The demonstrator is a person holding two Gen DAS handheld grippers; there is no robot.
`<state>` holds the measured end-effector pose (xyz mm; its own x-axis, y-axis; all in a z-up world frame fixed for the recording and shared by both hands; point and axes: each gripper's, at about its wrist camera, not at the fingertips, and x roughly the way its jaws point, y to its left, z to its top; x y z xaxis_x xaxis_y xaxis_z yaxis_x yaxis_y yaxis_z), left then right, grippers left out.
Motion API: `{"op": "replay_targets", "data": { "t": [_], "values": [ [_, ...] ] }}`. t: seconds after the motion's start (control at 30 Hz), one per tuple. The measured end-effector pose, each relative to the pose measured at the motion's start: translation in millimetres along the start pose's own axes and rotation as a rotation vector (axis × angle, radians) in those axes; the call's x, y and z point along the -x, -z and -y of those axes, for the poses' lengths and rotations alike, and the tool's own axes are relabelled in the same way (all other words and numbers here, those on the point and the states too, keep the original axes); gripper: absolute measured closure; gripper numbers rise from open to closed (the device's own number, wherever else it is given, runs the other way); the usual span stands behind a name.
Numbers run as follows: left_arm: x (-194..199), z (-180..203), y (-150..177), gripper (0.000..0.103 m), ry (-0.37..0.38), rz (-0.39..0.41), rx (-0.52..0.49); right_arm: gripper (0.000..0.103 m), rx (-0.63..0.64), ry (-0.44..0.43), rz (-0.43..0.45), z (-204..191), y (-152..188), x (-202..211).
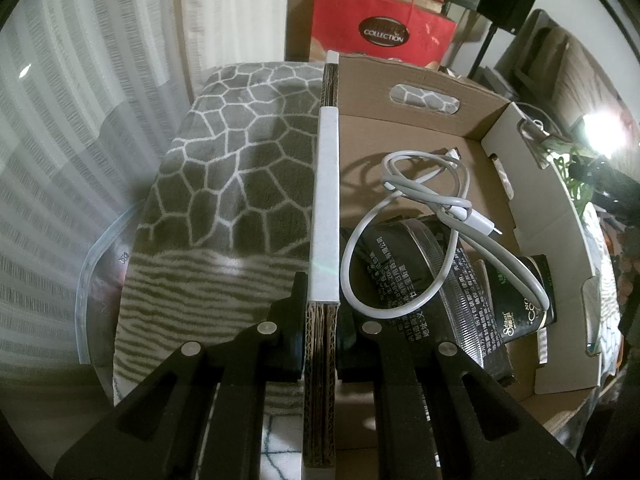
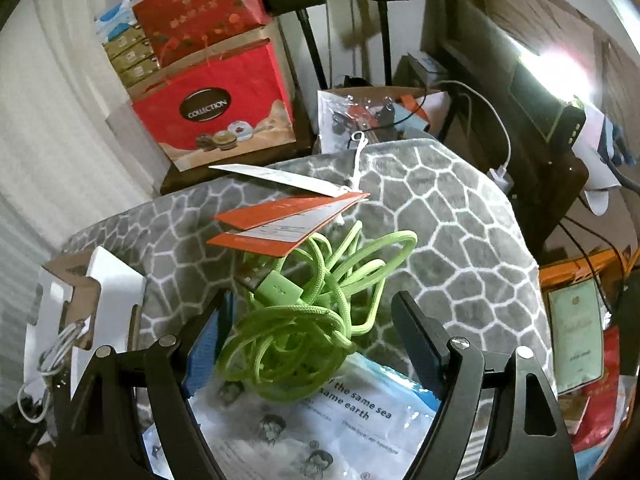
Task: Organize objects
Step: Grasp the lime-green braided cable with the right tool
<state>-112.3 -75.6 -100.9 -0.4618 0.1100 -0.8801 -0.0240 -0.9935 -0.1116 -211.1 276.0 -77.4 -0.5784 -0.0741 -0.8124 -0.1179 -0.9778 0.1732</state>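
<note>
The green cable (image 2: 308, 320), a loose tangle, lies on the patterned blanket (image 2: 460, 232) between the right gripper's (image 2: 316, 340) wide-spread fingers, not yet pinched. The left gripper (image 1: 320, 344) clamps the cardboard box's (image 1: 420, 92) wall, steadying it. Next, probably: close on the bundle and carry it boxward.

Left gripper (image 1: 320, 354): matte black, 2 angular linkage arms per side, 4 round silver pivot pins in view, triangular cut-outs in lower arms, blocky black pads at fingertips. Right gripper (image 2: 314, 340): same black frame, 4 silver pins, long slot cut-outs; left finger (image 2: 204, 354) faced with blue textured pad, right finger (image 2: 420, 340) dark.
</note>
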Motion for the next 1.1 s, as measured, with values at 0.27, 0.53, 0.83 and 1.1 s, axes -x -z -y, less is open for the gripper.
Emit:
{"op": "replay_targets", "data": {
  "t": [0.27, 0.53, 0.83, 1.1],
  "values": [
    [0, 0, 0, 0.093, 0.0, 0.0, 0.001, 0.047, -0.004, -0.016, -0.009, -3, 4, -10],
    [-1, -1, 0, 0.093, 0.0, -0.001, 0.002, 0.069, 0.001, -0.02, -0.005, -2, 6, 2],
    [-1, -1, -1, 0.093, 0.003, -0.002, 0.008, 0.072, 0.019, -0.073, 0.031, -3, 12, 46],
    [-1, -1, -2, 0.093, 0.004, -0.003, 0.01, 0.072, 0.088, -0.135, 0.082, -26, 10, 92]
  ]
}}
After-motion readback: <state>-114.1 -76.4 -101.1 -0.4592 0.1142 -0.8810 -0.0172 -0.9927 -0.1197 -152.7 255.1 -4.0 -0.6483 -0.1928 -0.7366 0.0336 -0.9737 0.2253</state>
